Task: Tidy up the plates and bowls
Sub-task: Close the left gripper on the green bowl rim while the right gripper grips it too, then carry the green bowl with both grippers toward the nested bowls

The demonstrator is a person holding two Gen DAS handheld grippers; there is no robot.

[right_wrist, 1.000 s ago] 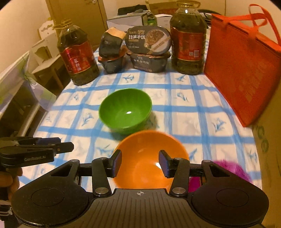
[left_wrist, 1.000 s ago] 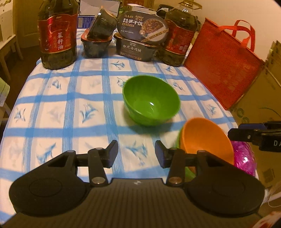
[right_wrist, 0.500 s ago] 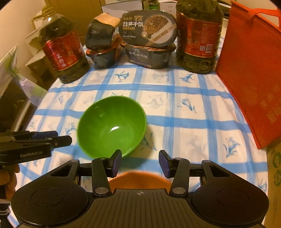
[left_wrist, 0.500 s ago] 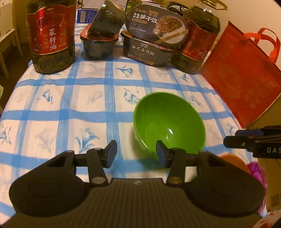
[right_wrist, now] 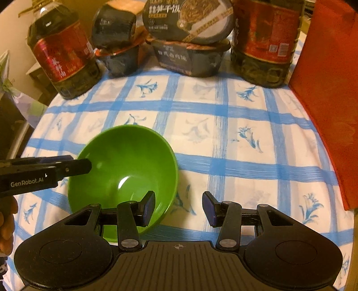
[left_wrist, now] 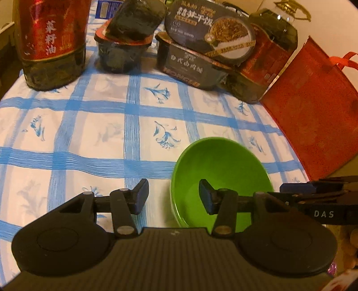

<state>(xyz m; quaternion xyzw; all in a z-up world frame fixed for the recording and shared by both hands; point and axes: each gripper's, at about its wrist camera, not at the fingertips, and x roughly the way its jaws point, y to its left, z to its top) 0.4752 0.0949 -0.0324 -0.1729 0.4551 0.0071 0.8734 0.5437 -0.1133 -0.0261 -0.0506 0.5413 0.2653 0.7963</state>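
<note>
A counter [right_wrist: 235, 125] under a white cloth with a blue grid filled both views. Along its far edge stood two oil bottles [right_wrist: 60, 53], and between them two stacks of two dark meal tubs [right_wrist: 190, 56]; one red bag [right_wrist: 331, 89] stood at its right edge. One green bowl [right_wrist: 125, 170] sat upright near the near edge. The left hand-held gripper [left_wrist: 173, 197] and the right hand-held gripper [right_wrist: 179, 208] each straddled its rim, released, grasping nothing.

Blue-checked tablecloth [right_wrist: 223, 134], pale wall [right_wrist: 13, 20], warm dim light
</note>
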